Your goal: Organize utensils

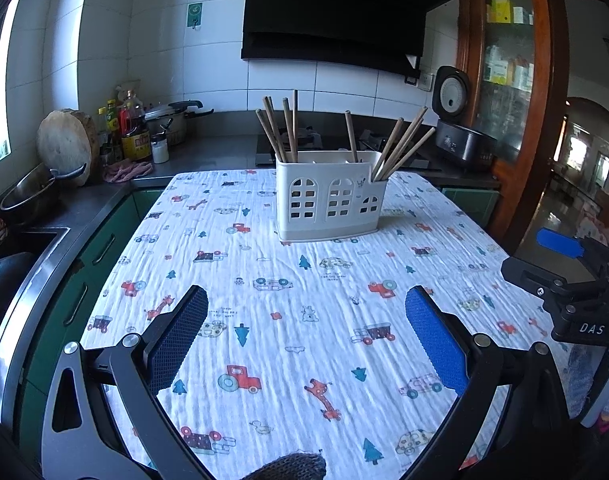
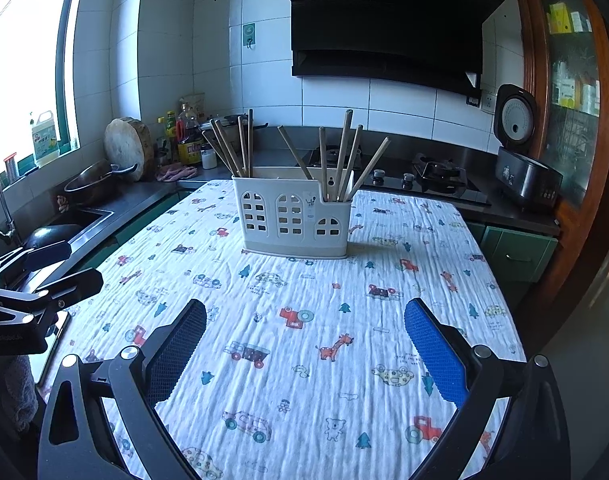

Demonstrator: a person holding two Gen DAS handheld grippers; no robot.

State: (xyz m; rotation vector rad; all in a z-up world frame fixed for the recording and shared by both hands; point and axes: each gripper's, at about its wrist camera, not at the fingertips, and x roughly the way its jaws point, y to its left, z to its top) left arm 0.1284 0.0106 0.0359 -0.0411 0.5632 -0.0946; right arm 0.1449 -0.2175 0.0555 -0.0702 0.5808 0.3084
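The chopsticks (image 1: 400, 148) stand upright in the white holder (image 1: 330, 200), which sits at the far middle of the cloth-covered counter (image 1: 304, 320); they lean in separate bunches across its compartments, probably sorted. Both the left tongs (image 1: 306, 332) and right tongs (image 2: 304, 340) hang released and empty, well short of it. The holder's walls hide the chopsticks' lower ends.

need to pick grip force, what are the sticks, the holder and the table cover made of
Chopsticks: likely wood or bamboo, matte tan.
Holder: looks like moulded plastic, cream, with cut-out windows.
Cloth: soft crinkled fabric, printed, probably cotton.
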